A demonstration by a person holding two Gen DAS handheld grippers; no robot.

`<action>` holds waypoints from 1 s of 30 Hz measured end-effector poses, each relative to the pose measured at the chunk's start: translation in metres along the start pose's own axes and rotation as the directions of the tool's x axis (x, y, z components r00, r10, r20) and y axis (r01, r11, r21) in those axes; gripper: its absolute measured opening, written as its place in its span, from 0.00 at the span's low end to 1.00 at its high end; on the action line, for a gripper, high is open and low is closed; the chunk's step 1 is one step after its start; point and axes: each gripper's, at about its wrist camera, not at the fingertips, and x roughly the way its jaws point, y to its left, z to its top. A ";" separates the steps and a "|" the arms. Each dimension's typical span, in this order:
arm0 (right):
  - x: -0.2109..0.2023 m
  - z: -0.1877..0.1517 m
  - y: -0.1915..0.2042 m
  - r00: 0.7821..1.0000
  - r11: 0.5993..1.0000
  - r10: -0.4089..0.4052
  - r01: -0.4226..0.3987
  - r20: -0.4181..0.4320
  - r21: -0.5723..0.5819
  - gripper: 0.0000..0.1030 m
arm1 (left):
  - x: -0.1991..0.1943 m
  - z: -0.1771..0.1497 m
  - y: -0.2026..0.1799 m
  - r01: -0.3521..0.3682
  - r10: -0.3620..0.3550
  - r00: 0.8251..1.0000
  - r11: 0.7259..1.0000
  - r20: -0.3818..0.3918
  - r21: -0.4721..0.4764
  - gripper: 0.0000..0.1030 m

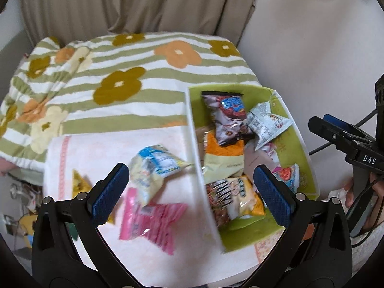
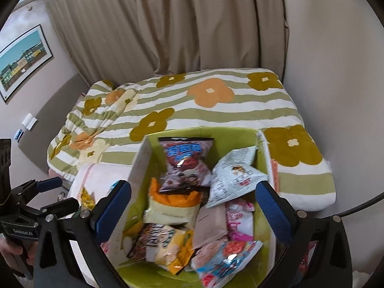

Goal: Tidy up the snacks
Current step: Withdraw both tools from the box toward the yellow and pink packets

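Left gripper [image 1: 192, 192]: fingers spread wide, nothing between the blue pads [image 1: 109, 193]; it hangs above the pale pink towel [image 1: 96, 148], straddling the near left wall of the green box [image 1: 295, 139]. Below it on the towel, left of the box: a pale yellow-and-blue packet [image 1: 153, 170] overlapping a pink packet [image 1: 148, 220], and a small yellow packet [image 1: 80, 183] further left.

Right gripper [image 2: 193, 210]: fingers also wide, empty, over the open box [image 2: 260, 144]. Inside the box: a purple-brown bag [image 2: 186, 162] at the far end, a white crumpled packet [image 2: 234, 175] to its right, an orange-and-cream bag [image 2: 172, 205] in the middle, a yellow-and-black bag [image 2: 163, 247] near, and a red-and-blue packet [image 2: 228, 259] near right. Box and towel sit on a striped flowered quilt [image 2: 216, 110]; beige curtain [image 2: 168, 24] behind.
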 end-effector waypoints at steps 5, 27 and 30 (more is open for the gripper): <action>-0.013 -0.008 0.028 1.000 1.000 0.000 0.000 0.023 -0.026 1.00 | -0.032 -0.015 0.038 -0.023 0.024 0.999 0.999 0.041 -0.030 1.00; 0.012 -0.082 0.226 0.997 0.996 -0.083 0.083 -0.001 0.018 1.00 | -0.078 -0.078 0.245 0.008 -0.006 0.999 0.999 -0.039 0.038 1.00; 0.027 -0.100 0.233 0.996 0.993 -0.084 0.087 -0.039 0.076 1.00 | -0.056 -0.081 0.252 0.050 -0.044 0.995 0.997 -0.084 0.064 1.00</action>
